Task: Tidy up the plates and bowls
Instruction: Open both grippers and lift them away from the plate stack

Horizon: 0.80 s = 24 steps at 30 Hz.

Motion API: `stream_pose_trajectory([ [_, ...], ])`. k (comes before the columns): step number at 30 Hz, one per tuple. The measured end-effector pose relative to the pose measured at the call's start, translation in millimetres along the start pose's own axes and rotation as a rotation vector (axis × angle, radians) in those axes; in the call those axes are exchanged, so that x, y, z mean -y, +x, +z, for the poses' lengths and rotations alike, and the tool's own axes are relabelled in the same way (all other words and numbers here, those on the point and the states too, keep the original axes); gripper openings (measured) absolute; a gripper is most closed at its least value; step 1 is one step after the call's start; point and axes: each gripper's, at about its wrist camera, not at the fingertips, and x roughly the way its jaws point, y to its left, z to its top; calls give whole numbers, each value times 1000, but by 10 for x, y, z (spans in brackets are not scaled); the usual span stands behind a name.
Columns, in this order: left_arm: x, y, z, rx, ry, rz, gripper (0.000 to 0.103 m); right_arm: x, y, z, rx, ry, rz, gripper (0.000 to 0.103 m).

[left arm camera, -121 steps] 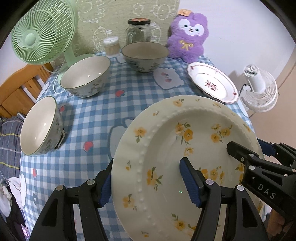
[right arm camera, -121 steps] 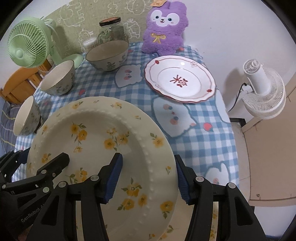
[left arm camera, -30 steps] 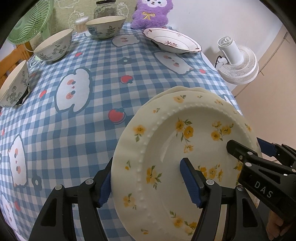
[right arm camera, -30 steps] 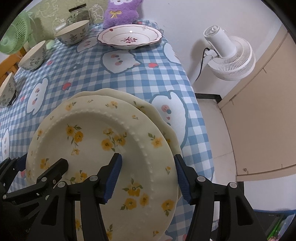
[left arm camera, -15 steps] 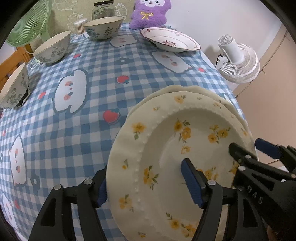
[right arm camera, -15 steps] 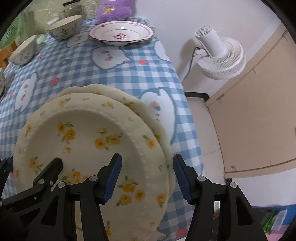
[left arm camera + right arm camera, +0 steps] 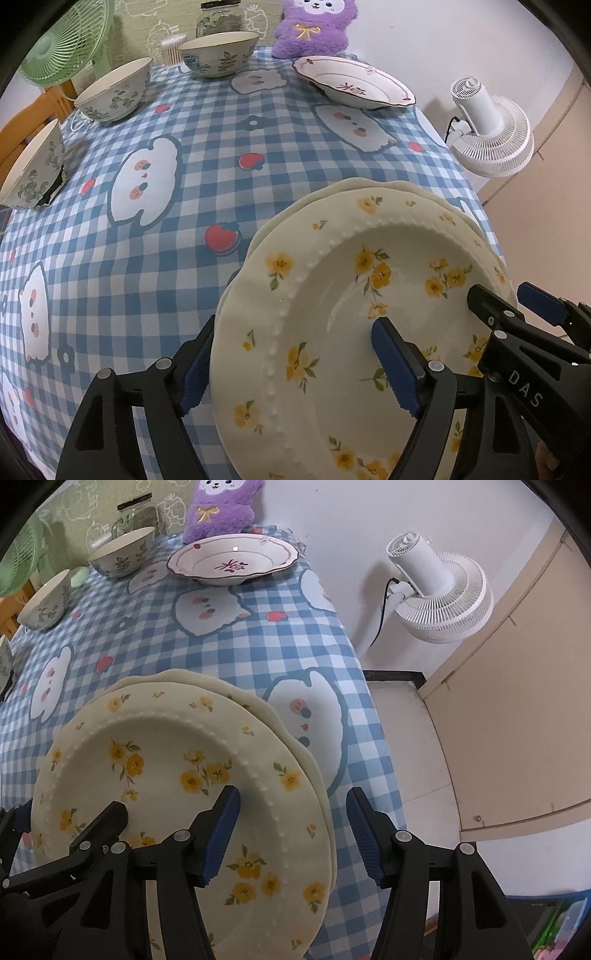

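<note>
Currently I am releasing the yellow-flowered plate (image 7: 369, 332), which is resting on a plain cream plate (image 7: 236, 690) at the near right corner of the table; only the lower plate's scalloped rim is showing around the far edge.

Left gripper (image 7: 291, 365): the jaws are opening, straddling the plate's left rim. One blue pad is sitting outside the rim, the other over the well, and neither appears to be pressing.

Right gripper (image 7: 291, 834): the jaws are standing moderately wide across the right rim, one pad over the plate and one beyond it, with visible clearance.

Risk, in my judgement: the stack is sitting close to the table edge, with the floor directly beyond. If I am withdrawing at an angle, a pad could hook the rim and drag or tip the top plate off the stack. The top plate also looks offset toward me, so it may slide.

Appearance: the plate is cream, glossy, with a raised beaded ring and scattered yellow blossoms.

Farther out, a red-trimmed plate (image 7: 354, 83) and three floral bowls (image 7: 218, 53) are waiting on the blue checked tablecloth (image 7: 166, 229).
</note>
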Motion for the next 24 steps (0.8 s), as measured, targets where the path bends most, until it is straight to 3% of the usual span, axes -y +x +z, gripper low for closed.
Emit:
stream_pose_trajectory([
  [9,44,45,61,-15,-25,25,85,51,40,91,-3,9,20,63],
  [12,59,22,88,-24,-4,40,85,75,-6,148,6,23,68,63],
  [24,114,-335,569,80,-4,53,85,88,-337,713,113,26,184,65],
])
